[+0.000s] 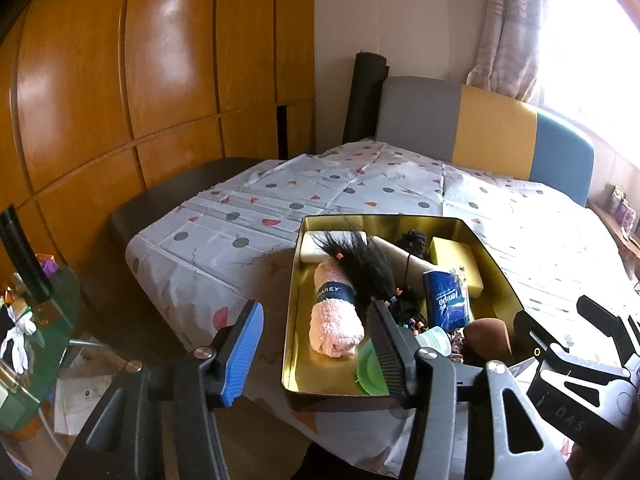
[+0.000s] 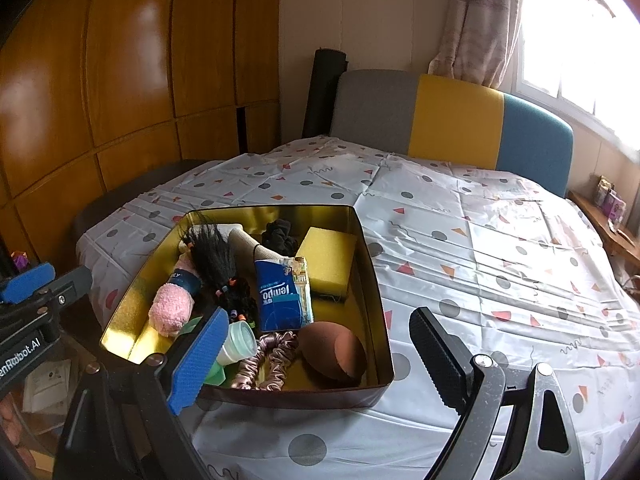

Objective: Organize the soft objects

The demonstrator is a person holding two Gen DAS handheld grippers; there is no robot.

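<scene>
The gold tin [image 2: 372, 280] of soft things sits on the surface [image 2: 480, 248]. The left gripper [image 1: 316, 344] fingers stand half open and empty. The right gripper [image 2: 316, 360] fingers gape wide, holding nothing.

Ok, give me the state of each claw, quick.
Left claw: open, holding nothing.
Right claw: open wide, holding nothing.

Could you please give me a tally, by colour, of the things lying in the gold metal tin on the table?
Pink: 2, the fluffy pink rolled socks and the satin pink scrunchie.
Black: 2, the black hair piece with beads and the black scrunchie.
Yellow: 1, the yellow block sponge.
Blue: 1, the blue tissue packet.
Brown: 1, the brown rounded sponge.
Green: 2, the pale green cup and the bright green lid.
Beige: 1, the beige roll.
Total: 10
</scene>
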